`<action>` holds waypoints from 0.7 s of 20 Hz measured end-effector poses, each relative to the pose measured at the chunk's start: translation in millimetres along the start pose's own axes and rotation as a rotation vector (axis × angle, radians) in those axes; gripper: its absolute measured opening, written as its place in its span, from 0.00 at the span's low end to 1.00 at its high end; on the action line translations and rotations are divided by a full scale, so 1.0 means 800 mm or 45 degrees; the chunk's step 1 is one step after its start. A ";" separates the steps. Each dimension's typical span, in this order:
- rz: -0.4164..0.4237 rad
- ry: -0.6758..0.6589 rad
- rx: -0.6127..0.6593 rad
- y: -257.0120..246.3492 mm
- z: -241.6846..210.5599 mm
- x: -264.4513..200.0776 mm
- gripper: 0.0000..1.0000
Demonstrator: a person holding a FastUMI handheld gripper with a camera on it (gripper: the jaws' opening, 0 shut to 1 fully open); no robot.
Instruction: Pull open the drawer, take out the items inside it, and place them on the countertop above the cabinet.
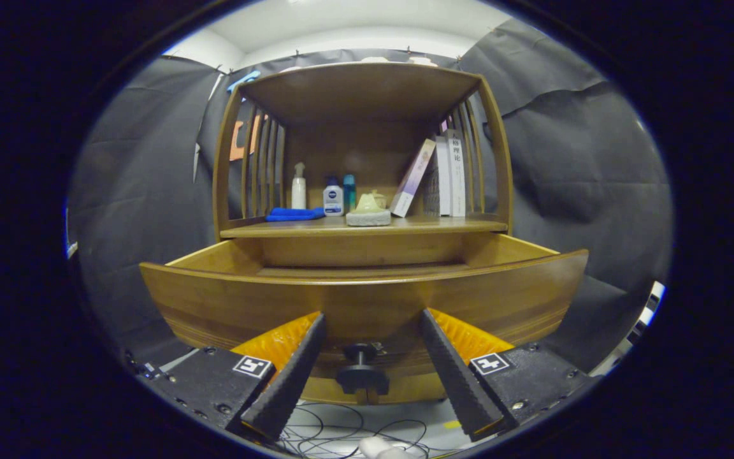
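A wooden cabinet stands ahead with its drawer pulled out toward me. The drawer's curved front panel is just beyond my fingertips, and its inside is hidden from this low angle. A dark round knob sticks out of the drawer front, low between my two fingers. My gripper is open, its fingers spread to either side of the knob and touching nothing. Above the drawer lies the countertop, a wooden shelf with a roof over it.
On the countertop stand a white spray bottle, a lotion bottle, a teal bottle, a blue cloth, a sponge-like block and leaning books. Cables lie on the floor below.
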State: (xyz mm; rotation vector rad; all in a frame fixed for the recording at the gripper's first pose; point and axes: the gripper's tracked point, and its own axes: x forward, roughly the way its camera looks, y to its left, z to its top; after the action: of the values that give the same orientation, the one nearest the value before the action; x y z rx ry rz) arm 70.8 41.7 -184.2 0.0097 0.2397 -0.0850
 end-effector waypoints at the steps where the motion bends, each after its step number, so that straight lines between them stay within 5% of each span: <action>1: -0.003 0.000 -0.003 0.002 0.002 0.007 0.99; 14: -0.065 -0.008 -0.053 0.018 0.030 0.116 0.99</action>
State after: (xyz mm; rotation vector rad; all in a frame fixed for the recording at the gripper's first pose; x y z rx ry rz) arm 167.3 47.5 -182.6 -0.0382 0.2353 -0.1309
